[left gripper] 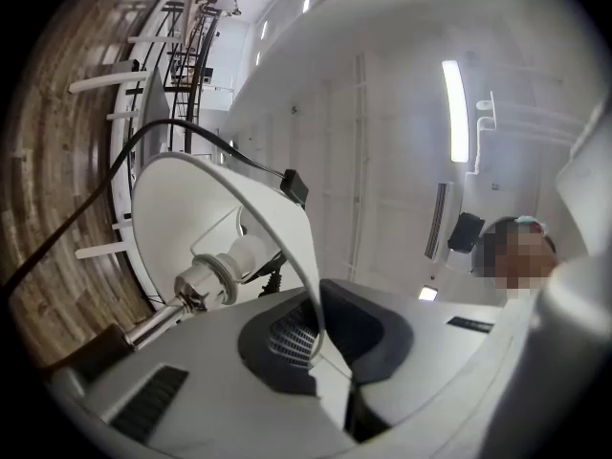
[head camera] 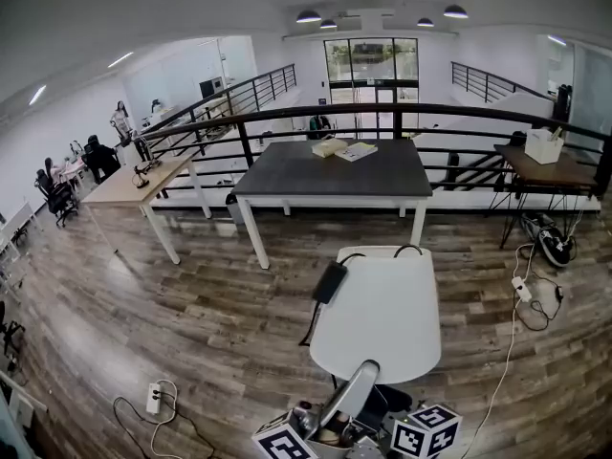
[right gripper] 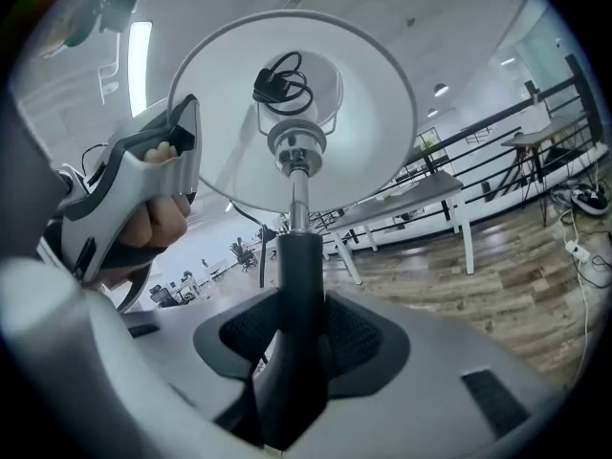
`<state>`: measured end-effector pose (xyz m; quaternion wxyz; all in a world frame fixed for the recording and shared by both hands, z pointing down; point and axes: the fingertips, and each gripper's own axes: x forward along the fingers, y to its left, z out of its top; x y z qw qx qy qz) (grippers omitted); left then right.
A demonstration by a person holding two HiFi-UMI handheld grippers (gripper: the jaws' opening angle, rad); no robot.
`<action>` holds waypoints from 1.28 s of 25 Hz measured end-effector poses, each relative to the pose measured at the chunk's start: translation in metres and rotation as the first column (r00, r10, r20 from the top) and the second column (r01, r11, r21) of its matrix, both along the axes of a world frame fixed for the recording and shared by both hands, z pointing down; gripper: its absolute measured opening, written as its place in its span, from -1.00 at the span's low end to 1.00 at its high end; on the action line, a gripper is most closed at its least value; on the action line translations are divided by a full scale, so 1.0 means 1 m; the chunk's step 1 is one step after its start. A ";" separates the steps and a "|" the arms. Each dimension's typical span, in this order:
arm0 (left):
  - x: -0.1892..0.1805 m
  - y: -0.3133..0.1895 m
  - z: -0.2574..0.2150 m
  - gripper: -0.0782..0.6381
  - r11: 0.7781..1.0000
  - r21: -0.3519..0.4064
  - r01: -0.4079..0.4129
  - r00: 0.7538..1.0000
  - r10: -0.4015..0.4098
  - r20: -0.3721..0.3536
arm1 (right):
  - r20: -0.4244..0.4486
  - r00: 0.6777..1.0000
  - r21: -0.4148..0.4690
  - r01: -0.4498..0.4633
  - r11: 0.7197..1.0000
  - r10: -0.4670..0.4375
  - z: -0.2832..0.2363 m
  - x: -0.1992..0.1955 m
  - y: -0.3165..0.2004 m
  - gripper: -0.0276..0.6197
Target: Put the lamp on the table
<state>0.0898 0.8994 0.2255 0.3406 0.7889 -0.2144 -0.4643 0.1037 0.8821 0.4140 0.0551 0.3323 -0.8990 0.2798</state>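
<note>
Head view: the white table point(head camera: 382, 323) lies just ahead, and the lamp point(head camera: 349, 395) hangs below its near edge, carried between both grippers and not yet set down. The left gripper point(left gripper: 320, 338) pinches only the thin rim of the shade point(left gripper: 191, 218), so the shade may flex or slide out if the lamp tips. The right gripper point(right gripper: 292, 323) clamps the dark stem point(right gripper: 298, 266). The trailing cord point(left gripper: 96, 208) may snag the table edge or the adaptor point(head camera: 330, 282) lying there.

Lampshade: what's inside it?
Inside the lampshade sits a white bulb in a metal socket on top of the pole. In the head view, the shade itself hides them.
</note>
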 end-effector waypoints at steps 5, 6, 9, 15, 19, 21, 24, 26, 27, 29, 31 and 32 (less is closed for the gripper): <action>0.008 -0.006 -0.002 -0.70 1.000 0.003 0.001 1.000 -0.001 0.010 | 0.001 1.000 -0.008 0.004 1.000 -0.004 0.000 0.005 -0.005 -0.38; 0.009 -0.008 -0.002 -0.70 1.000 0.005 0.003 1.000 -0.003 0.009 | 0.001 1.000 -0.007 0.003 1.000 -0.003 0.000 0.005 -0.007 -0.38; 0.013 -0.013 -0.001 -0.70 1.000 0.007 0.007 1.000 -0.007 0.000 | -0.001 1.000 -0.008 0.008 1.000 -0.008 0.001 0.010 -0.014 -0.38; 0.021 -0.023 0.006 -0.70 0.999 0.012 0.039 0.999 -0.039 0.003 | 0.008 1.000 0.007 0.025 1.000 -0.025 0.008 0.019 -0.028 -0.38; 0.020 -0.030 0.011 -0.70 0.998 0.005 0.059 0.998 -0.059 -0.004 | 0.001 0.999 -0.004 0.044 0.999 -0.044 0.012 0.017 -0.032 -0.38; 0.016 -0.035 0.014 -0.70 0.997 -0.003 0.071 0.998 -0.071 -0.001 | 0.012 0.999 -0.012 0.052 0.999 -0.052 0.017 0.013 -0.036 -0.38; 0.010 -0.047 0.019 -0.70 0.996 -0.022 0.087 0.996 -0.087 0.001 | 0.017 0.998 -0.022 0.062 0.998 -0.062 0.022 0.006 -0.047 -0.38; 0.006 -0.059 0.020 -0.70 0.995 -0.024 0.092 0.996 -0.092 0.000 | 0.015 0.998 -0.021 0.063 0.998 -0.062 0.023 0.003 -0.058 -0.38; 0.004 -0.066 0.021 -0.70 0.996 -0.024 0.091 0.996 -0.091 -0.001 | 0.014 0.998 -0.021 0.062 0.998 -0.061 0.024 0.002 -0.065 -0.38; -0.002 -0.080 0.021 -0.70 0.996 -0.019 0.085 0.996 -0.085 -0.003 | 0.013 0.998 -0.018 0.056 0.998 -0.056 0.025 -0.003 -0.080 -0.38; -0.008 -0.098 0.022 -0.70 0.997 -0.015 0.076 0.997 -0.076 -0.005 | 0.011 0.999 -0.014 0.047 0.999 -0.047 0.026 -0.009 -0.099 -0.38; -0.011 -0.108 0.023 -0.70 0.997 -0.014 0.071 0.997 -0.071 -0.006 | 0.010 0.999 -0.011 0.042 0.999 -0.042 0.026 -0.011 -0.110 -0.38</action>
